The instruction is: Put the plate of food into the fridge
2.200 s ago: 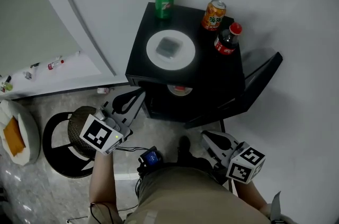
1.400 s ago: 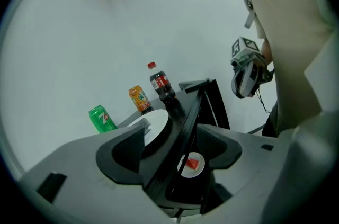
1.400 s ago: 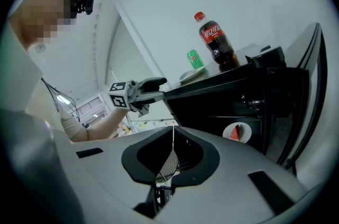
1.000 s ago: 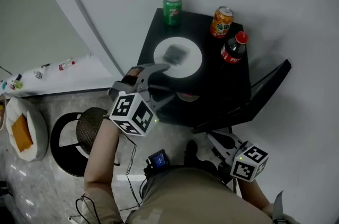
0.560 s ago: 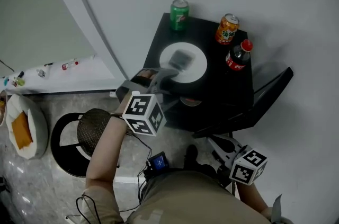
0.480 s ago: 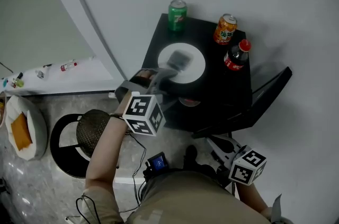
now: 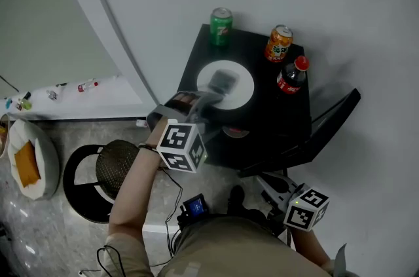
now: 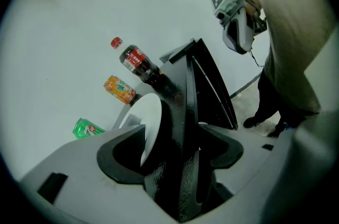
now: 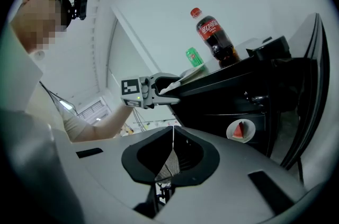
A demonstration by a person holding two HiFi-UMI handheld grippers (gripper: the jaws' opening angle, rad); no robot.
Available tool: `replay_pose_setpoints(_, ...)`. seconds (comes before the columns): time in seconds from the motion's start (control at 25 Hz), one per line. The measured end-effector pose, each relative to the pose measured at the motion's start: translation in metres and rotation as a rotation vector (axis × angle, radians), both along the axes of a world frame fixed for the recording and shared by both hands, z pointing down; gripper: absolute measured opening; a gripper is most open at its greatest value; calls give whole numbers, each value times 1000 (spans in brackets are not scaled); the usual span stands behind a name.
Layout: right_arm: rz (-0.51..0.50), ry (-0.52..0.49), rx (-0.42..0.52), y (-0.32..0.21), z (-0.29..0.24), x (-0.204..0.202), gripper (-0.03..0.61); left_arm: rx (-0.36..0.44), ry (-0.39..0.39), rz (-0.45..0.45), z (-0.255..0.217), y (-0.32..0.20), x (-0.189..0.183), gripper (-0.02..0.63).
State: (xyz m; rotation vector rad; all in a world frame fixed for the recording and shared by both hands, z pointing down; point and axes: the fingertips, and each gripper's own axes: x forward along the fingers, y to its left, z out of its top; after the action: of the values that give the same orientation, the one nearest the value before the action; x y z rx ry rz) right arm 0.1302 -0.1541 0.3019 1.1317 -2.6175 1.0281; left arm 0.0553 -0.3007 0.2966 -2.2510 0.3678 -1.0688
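Hanging at lower right, the right gripper (image 7: 267,181) is pinched shut on nothing. Mid-frame, the left gripper (image 7: 211,96) has its jaws spread wide around the near rim of the plate of food (image 7: 241,90) — not clamped — atop the black fridge (image 7: 275,118), door (image 7: 315,128) open; green can (image 7: 220,25), orange can (image 7: 278,42) and bottle (image 7: 290,76) stand beyond.

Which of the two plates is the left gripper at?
The white plate on top of the fridge, carrying grey food: the left gripper is at its rim. The watermelon plate sits inside, untouched.
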Motion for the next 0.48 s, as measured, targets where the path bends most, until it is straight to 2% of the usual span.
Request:
replay_pose_setpoints(0.16,5,-4,7,0,-1,-2,21,-10,32,8,-4,6,0,310)
replay_pose_setpoints(0.28,14,-8,4,3,0,0,21,-28,20,14,-3,12,1,310)
replay_pose_setpoints(0.48,30,-17,5,5,-1,2,21,10,29,6,-13,10,2,311)
